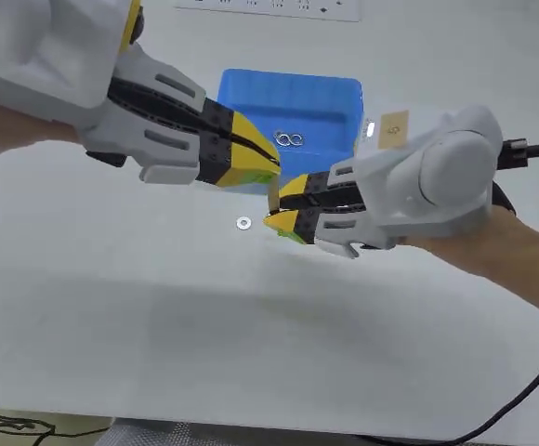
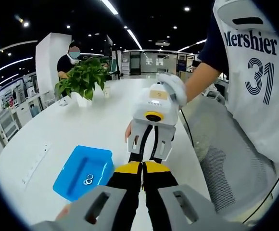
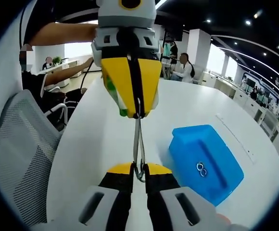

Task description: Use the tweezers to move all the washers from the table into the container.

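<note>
Right gripper view: the thin metal tweezers (image 3: 138,144) stretch between the right gripper (image 3: 139,174) and the left gripper (image 3: 138,114), each clamped tight on one end. A small silver washer (image 1: 243,223) lies on the white table (image 1: 158,316) just beside them. Two more washers (image 1: 289,139) rest inside the blue plastic container (image 1: 251,100).

left gripper (image 1: 272,166): we hold it high on our left, angled down to the right, its yellow-tipped fingers (image 1: 251,139) pressed together.
right gripper (image 1: 279,205): lower on our right, pointing left, with its fingers (image 1: 294,189) closed too. The two grippers meet nose to nose.
grip: in the right gripper view both pairs of fingers pinch the tweezers (image 3: 138,144), one at each end.
left forearm (image 1: 5,125): bare, entering from the left edge behind the gripper's white body.
right forearm (image 1: 520,265): bare, entering from the right edge and sloping up to the gripper.
right hand (image 2: 129,131): its fingertips curl around the housing in the left gripper view.
</note>
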`<state>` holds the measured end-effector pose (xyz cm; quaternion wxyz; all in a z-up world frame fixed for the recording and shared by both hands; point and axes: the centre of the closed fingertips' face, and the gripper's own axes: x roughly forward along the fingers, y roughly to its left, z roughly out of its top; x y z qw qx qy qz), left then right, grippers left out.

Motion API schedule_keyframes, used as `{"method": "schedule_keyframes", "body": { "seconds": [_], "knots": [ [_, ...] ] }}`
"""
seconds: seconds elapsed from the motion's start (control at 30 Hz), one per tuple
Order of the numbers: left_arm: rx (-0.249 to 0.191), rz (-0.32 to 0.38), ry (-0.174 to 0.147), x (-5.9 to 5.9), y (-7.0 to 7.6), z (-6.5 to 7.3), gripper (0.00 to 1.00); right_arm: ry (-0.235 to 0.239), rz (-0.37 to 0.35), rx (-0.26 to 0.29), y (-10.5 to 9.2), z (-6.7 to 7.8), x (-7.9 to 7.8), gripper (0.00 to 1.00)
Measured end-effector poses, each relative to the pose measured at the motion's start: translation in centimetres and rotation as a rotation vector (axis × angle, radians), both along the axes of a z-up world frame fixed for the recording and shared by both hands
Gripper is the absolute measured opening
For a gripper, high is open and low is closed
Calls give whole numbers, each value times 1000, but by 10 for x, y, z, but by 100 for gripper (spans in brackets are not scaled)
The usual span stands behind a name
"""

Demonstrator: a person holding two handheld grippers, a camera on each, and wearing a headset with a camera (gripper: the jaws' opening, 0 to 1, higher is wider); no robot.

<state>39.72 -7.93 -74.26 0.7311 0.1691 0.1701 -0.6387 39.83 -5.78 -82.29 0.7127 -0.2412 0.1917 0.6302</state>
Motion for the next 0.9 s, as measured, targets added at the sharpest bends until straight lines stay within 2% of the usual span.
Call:
{"method": "schedule_keyframes", "body": {
  "seconds": [0.07, 0.23, 0.47, 0.63, 0.77, 0.9],
  "knots": [
    [2, 0, -22, 2, 0, 7, 5, -10, -9, 8, -1, 7, 3, 10],
    [-8, -7, -51, 7, 0, 21, 5, -45, -15, 24, -3, 23, 11, 10],
    [-12, -10, -99, 22, -2, 39, 5, -87, -27, 39, -5, 41, 33, 10],
    [-6, -17, -136, 37, -3, 51, 5, -125, -31, 43, -4, 51, 52, 10],
    [-10, -13, -151, 49, -2, 54, 5, -141, -45, 47, -2, 54, 66, 10],
    [-14, -1, -146, 59, -1, 52, 5, -143, -57, 49, 0, 51, 78, 10]
  ]
}}
